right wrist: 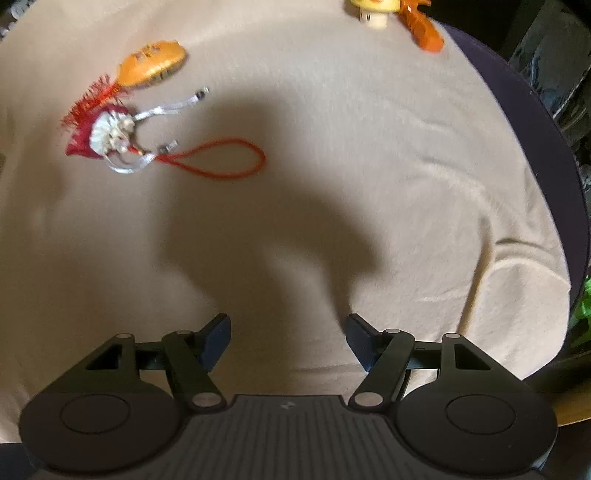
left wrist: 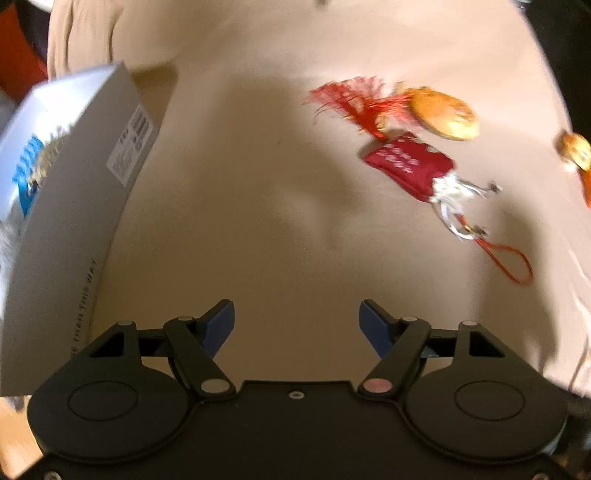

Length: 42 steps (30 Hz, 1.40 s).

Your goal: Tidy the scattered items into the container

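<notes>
A grey cardboard box (left wrist: 74,206) stands at the left of the left wrist view, with something blue inside. A red pouch charm (left wrist: 410,168) with a silver ribbon and a red cord loop (left wrist: 511,264) lies on the beige cloth, beside an orange oval ornament (left wrist: 445,112) with a red tassel (left wrist: 351,99). The same pouch charm (right wrist: 101,134), loop (right wrist: 221,158) and orange ornament (right wrist: 153,62) show at the upper left of the right wrist view. My left gripper (left wrist: 296,323) is open and empty above the cloth. My right gripper (right wrist: 288,334) is open and empty.
A yellow mushroom-like toy (right wrist: 373,9) and an orange item (right wrist: 424,31) lie at the far edge of the cloth; the toy also shows at the right edge of the left wrist view (left wrist: 574,149). The beige cloth (right wrist: 369,166) ends at a dark rim (right wrist: 546,147) on the right.
</notes>
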Tool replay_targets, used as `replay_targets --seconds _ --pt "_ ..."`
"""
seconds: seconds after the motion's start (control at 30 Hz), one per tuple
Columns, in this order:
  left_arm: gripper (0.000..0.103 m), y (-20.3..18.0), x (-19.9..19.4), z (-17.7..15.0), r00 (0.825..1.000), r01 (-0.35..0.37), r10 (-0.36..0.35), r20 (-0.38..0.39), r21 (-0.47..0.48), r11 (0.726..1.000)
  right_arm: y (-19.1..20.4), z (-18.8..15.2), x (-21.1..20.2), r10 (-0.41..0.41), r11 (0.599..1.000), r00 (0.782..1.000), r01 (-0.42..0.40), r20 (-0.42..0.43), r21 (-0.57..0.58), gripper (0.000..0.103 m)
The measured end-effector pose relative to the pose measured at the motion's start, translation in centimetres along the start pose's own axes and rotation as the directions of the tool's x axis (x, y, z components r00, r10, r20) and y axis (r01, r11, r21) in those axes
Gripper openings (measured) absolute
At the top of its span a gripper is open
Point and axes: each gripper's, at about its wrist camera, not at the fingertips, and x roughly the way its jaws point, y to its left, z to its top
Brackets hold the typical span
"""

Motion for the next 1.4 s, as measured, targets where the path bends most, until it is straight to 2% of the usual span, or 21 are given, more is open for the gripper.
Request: replay_targets --seconds 0.13,0.27,0.3,0.33,0.4,0.43,0.5,0.53,0.63,0.7,0.77,0.87,1.0,1.1,1.2,1.33,1.4 --pt "0.071 -0.4 2.0 1.8 0.999 -0.034 0.033 -0.026 -0.048 0.998 0.9 -0.3 0.4 -0.013 0.999 1.0 0.013 0.001 -0.043 0.081" --pt "0.071 -1.2 4.1 2.6 0.997 -0.08 0.079 -0.023 -0.021 0.997 1.6 -0.3 0.7 -0.032 0.996 0.999 0.031 -0.005 -0.082 0.088" --pt "0.07 -1.4 4.8 2.6 0.995 -0.092 0.09 -0.052 -0.018 0.996 1.7 -0.3 0.8 -0.034 0.996 0.999 0.034 -0.008 -0.087 0.088" --pt "0.069 -1.3 5.3 2.6 0.993 -0.074 0.071 -0.091 -0.032 0.997 1.8 -0.2 0.8 -0.037 0.995 0.999 0.036 -0.013 -0.089 0.088" --pt "0.071 -0.9 6.0 2.9 0.989 0.036 -0.048 -0.139 -0.093 0.995 1.8 0.2 0.6 -0.036 0.996 0.999 0.034 -0.025 -0.086 0.085" --pt "0.071 -0.8 6.2 3.0 0.984 0.075 -0.094 -0.15 -0.123 0.99 1.8 0.6 0.1 -0.032 0.996 0.999 0.03 -0.018 -0.083 0.08" --pt "0.071 -0.9 6.2 3.1 0.981 0.1 -0.124 -0.147 -0.161 0.982 2.4 1.6 -1.0 -0.032 0.995 0.999 0.034 0.022 -0.096 0.079" --pt "0.071 -1.1 6.2 3.1 0.981 0.102 -0.127 -0.144 -0.167 0.981 2.9 2.3 -1.8 -0.046 0.992 0.997 0.053 0.056 -0.119 0.08" --pt "0.071 -1.5 5.9 3.3 0.972 0.159 -0.186 -0.142 -0.18 0.971 4.8 5.5 -3.6 -0.097 0.973 0.982 0.127 0.161 -0.19 0.093" --pt "0.072 -1.4 5.5 3.4 0.965 0.198 -0.225 -0.135 -0.189 0.962 6.2 8.1 -4.0 -0.12 0.96 0.969 0.168 0.215 -0.224 0.095" --pt "0.075 -0.9 5.3 3.5 0.966 0.198 -0.226 -0.126 -0.204 0.959 8.0 11.1 -3.7 -0.131 0.946 0.962 0.193 0.24 -0.259 0.098" --pt "0.075 0.5 5.3 3.6 0.973 0.162 -0.198 -0.122 -0.255 0.953 10.7 15.1 -2.8 -0.116 0.936 0.953 0.199 0.279 -0.291 0.098" --pt "0.075 2.4 5.4 3.6 0.974 0.14 -0.188 -0.125 -0.321 0.937 14.9 20.1 -1.0 -0.073 0.936 0.957 0.162 0.281 -0.312 0.098" --pt "0.075 2.7 5.3 4.0 0.972 0.147 -0.197 -0.125 -0.331 0.932 17.9 23.7 1.4 -0.068 0.939 0.963 0.151 0.262 -0.309 0.099" --pt "0.075 2.8 5.4 4.0 0.966 0.17 -0.225 -0.132 -0.336 0.926 20.2 25.7 3.4 -0.105 0.933 0.963 0.182 0.247 -0.311 0.099" --pt "0.075 3.2 5.5 4.2 0.961 0.182 -0.244 -0.134 -0.36 0.915 22.5 27.2 6.2 -0.176 0.898 0.955 0.255 0.238 -0.358 0.099" --pt "0.075 3.3 5.4 4.3 0.96 0.188 -0.249 -0.13 -0.362 0.913 23.0 27.8 7.5 -0.188 0.897 0.957 0.259 0.222 -0.358 0.098"
